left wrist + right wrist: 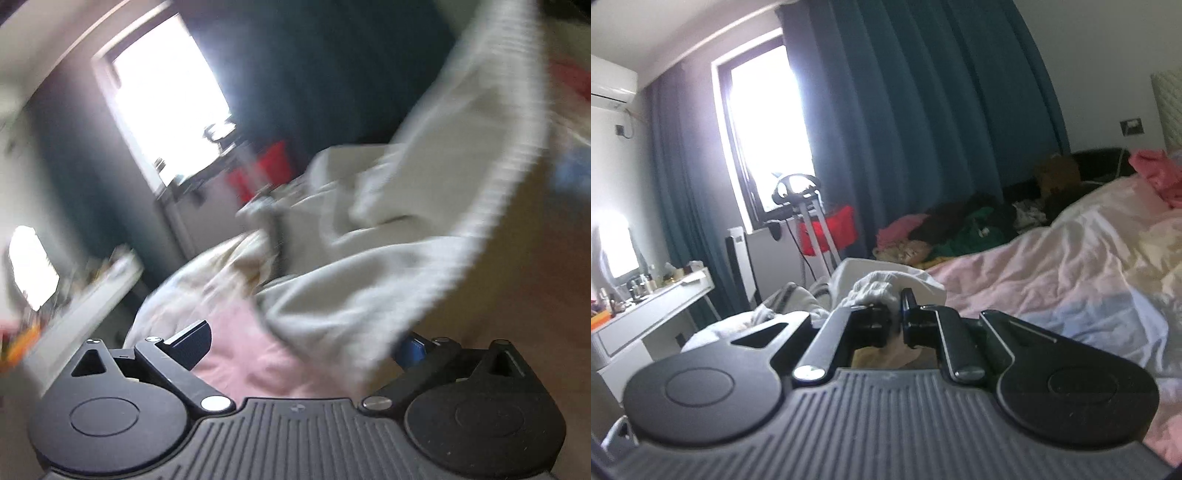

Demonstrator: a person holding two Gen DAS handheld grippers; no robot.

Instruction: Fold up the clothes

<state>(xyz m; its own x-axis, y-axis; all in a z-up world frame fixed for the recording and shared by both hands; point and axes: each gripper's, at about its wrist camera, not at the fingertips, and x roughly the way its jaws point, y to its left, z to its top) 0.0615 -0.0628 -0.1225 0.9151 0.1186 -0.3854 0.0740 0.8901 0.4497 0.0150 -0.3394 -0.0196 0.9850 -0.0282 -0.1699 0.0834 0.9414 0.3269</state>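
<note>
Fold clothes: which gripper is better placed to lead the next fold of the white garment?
Right, probably. The right gripper is shut on a bunch of the white garment, so it can carry that edge over. The left gripper looks open, with the cloth only draped across it in a blurred view.

Teal curtains [905,110], bright window [768,140], white desk [653,314] (cluttered), air conditioner [611,83], pink bedspread [1052,273]

white garment [424,229] motion-blurred, cut off above
</note>
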